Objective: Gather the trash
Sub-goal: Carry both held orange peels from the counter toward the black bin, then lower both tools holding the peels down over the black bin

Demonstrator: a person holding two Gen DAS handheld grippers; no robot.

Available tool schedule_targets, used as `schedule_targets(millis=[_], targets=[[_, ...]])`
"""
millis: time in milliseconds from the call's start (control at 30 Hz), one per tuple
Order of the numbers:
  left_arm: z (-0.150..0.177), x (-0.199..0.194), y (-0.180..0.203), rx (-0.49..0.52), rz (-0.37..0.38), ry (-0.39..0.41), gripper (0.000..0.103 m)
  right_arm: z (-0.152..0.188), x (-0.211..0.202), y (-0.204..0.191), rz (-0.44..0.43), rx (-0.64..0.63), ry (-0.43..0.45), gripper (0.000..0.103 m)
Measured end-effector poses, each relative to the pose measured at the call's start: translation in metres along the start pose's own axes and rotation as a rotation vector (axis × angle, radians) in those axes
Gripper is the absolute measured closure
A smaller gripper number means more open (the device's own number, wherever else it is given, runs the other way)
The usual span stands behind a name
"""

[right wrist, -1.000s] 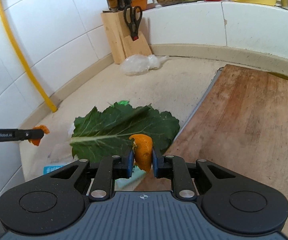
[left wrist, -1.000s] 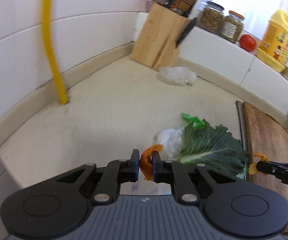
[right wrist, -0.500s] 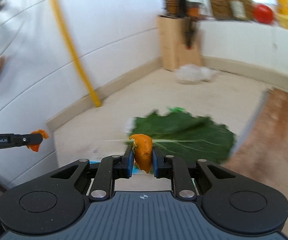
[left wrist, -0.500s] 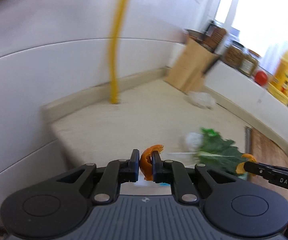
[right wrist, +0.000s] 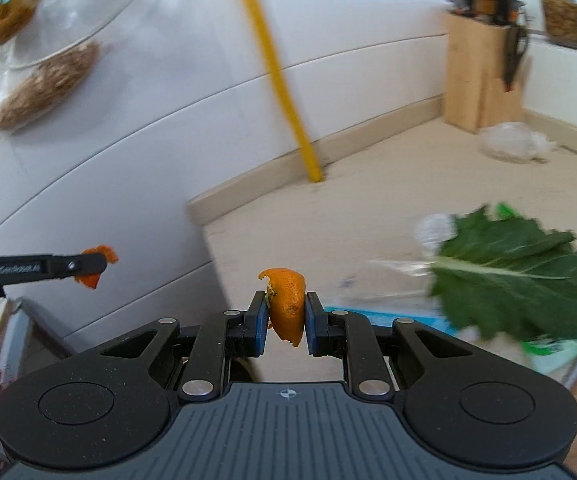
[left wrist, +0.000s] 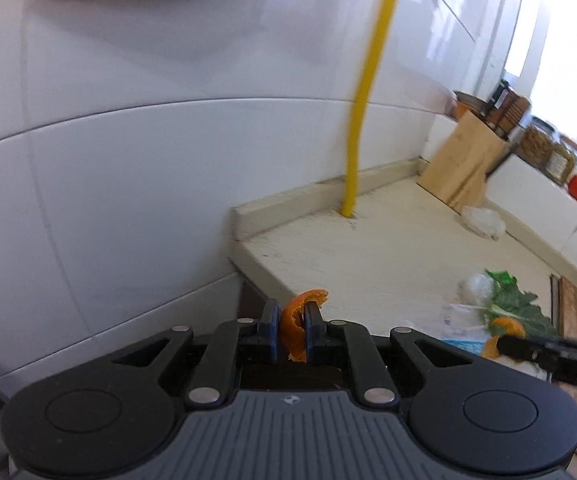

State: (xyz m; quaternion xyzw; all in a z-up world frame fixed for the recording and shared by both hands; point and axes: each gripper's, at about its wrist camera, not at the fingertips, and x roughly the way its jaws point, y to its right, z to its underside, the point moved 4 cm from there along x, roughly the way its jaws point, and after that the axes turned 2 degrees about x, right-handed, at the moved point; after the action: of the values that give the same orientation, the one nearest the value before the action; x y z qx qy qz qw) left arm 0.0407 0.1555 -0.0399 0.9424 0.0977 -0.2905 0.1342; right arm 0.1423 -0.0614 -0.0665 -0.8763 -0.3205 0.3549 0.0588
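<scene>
While the left gripper (left wrist: 291, 332) pinches a curled strip of orange peel (left wrist: 297, 326) between its fingers, the strip stands roughly upright, its upper end hooking over to the right and its lower end hanging below the pads. It hangs off the tabletop's (left wrist: 376, 264) left end, in front of the white tiled wall (left wrist: 128, 184). The right gripper (right wrist: 286, 314) likewise clamps a broader orange peel wedge (right wrist: 286, 304), long axis near vertical, narrow tip down, torn edge up and to the left, above the tabletop's near-left corner. Beyond, on the tabletop, lie a green leaf (right wrist: 516, 268) with its pale stalk pointing left, a white wad (right wrist: 434, 228), and a crumpled clear bag (right wrist: 512, 140) by the knife block (right wrist: 480, 76). A yellow pipe (right wrist: 284, 92) meets the tabletop at the wall.
</scene>
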Motion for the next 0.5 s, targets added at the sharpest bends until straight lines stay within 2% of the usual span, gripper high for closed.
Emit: schedule_targets(millis=[500], targets=[[0.016, -0.02, -0.072, -0.041, -0.112, -0.001, 0.091, 0.013, 0.039, -0.093, -0.139, -0.1, -0.065, 0.078]])
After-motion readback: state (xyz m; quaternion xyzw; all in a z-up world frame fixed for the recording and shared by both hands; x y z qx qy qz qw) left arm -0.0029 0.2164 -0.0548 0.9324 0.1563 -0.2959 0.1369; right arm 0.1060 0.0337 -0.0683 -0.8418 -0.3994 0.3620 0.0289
